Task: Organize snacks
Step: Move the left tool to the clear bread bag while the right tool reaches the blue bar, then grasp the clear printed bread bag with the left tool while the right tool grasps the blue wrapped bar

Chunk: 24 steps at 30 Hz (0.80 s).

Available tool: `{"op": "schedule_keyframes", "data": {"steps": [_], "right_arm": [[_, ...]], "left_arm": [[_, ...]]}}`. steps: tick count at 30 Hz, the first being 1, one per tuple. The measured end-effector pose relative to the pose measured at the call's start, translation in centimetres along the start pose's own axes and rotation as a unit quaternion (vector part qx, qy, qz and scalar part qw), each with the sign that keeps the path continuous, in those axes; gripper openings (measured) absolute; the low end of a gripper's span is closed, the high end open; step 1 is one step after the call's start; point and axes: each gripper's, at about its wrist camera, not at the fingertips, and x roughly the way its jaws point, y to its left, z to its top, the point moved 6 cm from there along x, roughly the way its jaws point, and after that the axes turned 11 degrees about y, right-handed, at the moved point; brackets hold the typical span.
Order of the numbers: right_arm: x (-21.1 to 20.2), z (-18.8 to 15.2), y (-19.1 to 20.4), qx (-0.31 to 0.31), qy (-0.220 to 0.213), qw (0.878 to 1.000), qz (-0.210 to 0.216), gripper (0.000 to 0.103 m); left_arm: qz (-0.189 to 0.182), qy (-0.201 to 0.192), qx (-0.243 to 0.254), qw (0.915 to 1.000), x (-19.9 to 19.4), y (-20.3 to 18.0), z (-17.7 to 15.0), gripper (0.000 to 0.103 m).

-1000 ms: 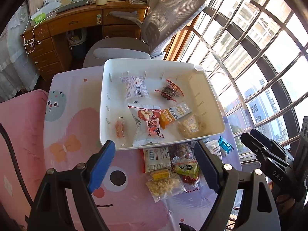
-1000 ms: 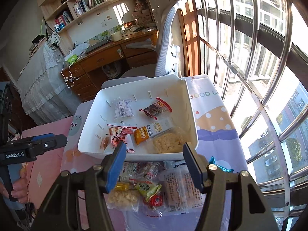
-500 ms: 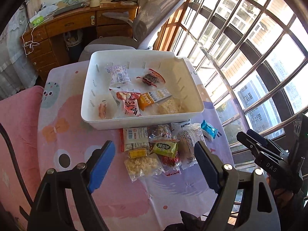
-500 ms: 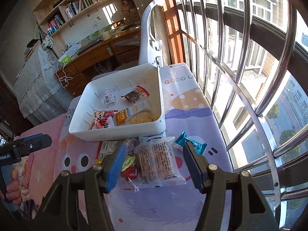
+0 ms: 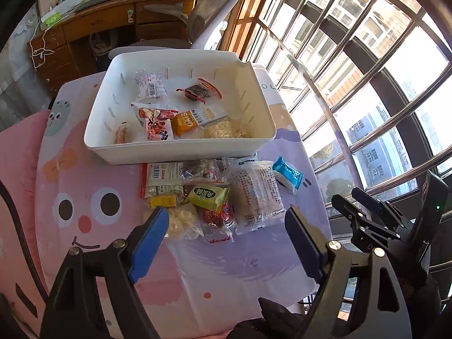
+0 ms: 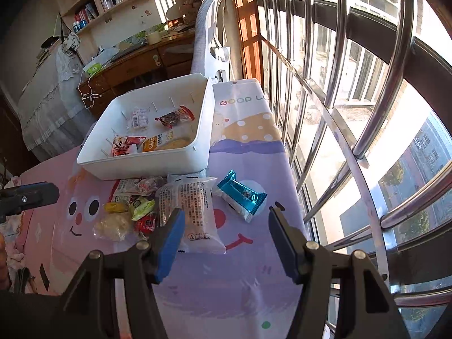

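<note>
A white bin (image 5: 180,148) (image 6: 147,166) on the cartoon tablecloth holds several snack packets. A pile of loose snacks lies on the cloth in front of it: a clear rice-cracker bag (image 5: 255,195) (image 6: 192,212), a blue packet (image 5: 288,173) (image 6: 243,195), a green packet (image 5: 209,196) (image 6: 142,206), a red packet (image 5: 217,216) and a white LPO packet (image 5: 163,179). My left gripper (image 5: 227,243) is open and empty, above the cloth short of the pile. My right gripper (image 6: 226,237) is open and empty, near the cracker bag and blue packet.
A barred window (image 6: 353,90) runs close along the table's right edge. A grey office chair (image 5: 214,5) and a wooden desk (image 5: 107,25) stand behind the bin. The right gripper (image 5: 375,220) shows at the right of the left wrist view.
Both grippers have pulled back from the bin toward me. The snack pile now lies ahead of the fingers. Both stay open and empty.
</note>
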Motion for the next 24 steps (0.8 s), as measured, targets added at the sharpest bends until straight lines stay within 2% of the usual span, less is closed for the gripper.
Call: {"op": "schedule_keyframes", "data": {"steps": [14, 24], "right_arm": [[4.2, 1.0, -1.3, -0.099, -0.006, 0.995, -0.013, 0.062], [8.0, 0.6, -1.4, -0.183, -0.014, 0.983, -0.026, 0.062]], "left_arm": [[0.010, 0.057, -0.013, 0.9982, 5.6, -3.5, 1.8, 0.087], [0.033, 0.111, -0.019, 0.9931, 11.5, -4.9, 3.2, 0.091]]}}
